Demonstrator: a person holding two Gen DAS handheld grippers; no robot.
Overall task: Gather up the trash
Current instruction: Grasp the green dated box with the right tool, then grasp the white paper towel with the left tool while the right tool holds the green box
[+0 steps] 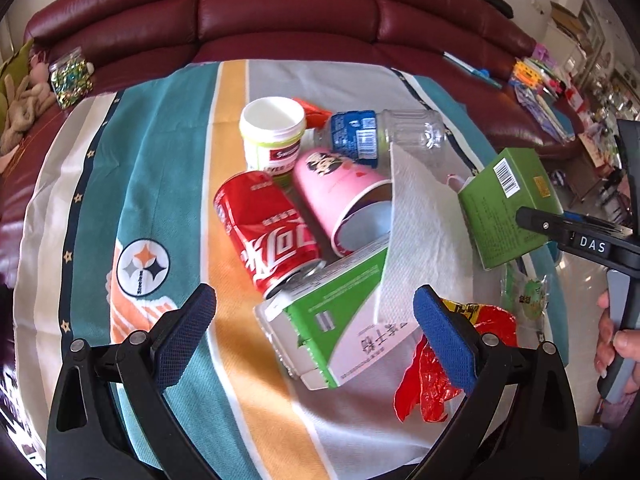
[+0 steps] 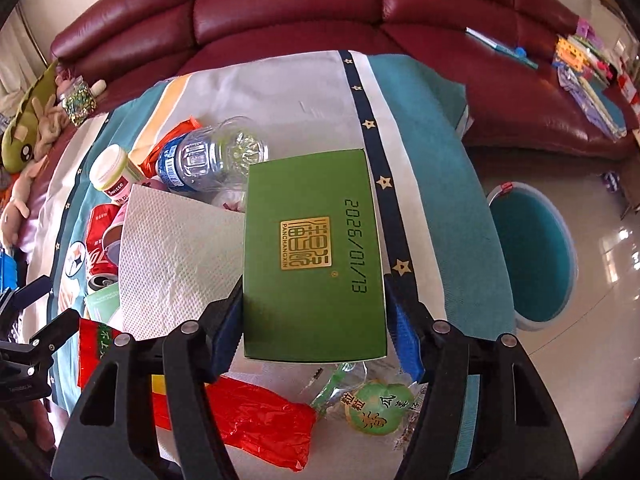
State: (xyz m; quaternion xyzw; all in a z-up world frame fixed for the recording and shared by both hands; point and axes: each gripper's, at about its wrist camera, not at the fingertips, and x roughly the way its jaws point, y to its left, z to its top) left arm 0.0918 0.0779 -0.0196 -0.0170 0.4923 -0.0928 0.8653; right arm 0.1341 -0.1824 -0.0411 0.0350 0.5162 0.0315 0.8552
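Left wrist view: left gripper (image 1: 314,312) hovers at frame bottom with fingers spread wide, nothing between the pads, released. Under it, centre frame, the trash pile on the striped cloth (image 1: 160,184): crushed red cola can (image 1: 264,232), pink paper cup (image 1: 344,200) on its side, green-and-white carton (image 1: 332,320), paper towel (image 1: 420,232), clear water bottle (image 1: 384,134), white Swisse jar (image 1: 274,134), red wrapper (image 1: 432,376) lower right. At right edge the right gripper (image 1: 532,216) carries a green box (image 1: 508,212) above the cloth; a hand (image 1: 616,344) grips its handle. Right wrist view: green box (image 2: 314,256) fills centre frame, sitting between the blue pads (image 2: 404,340), which look pressed on both long sides, so grasped, though contact on the left side is shadowed. Teal bin (image 2: 532,256) stands on the floor at right, well apart from the box. Melon-candy wrapper (image 2: 376,408) and red wrapper (image 2: 256,420) lie below the box. Judgement: the step is carrying the box to the bin; keep the grip firm and box level, swing right past the cloth edge, let go only once over the bin opening.
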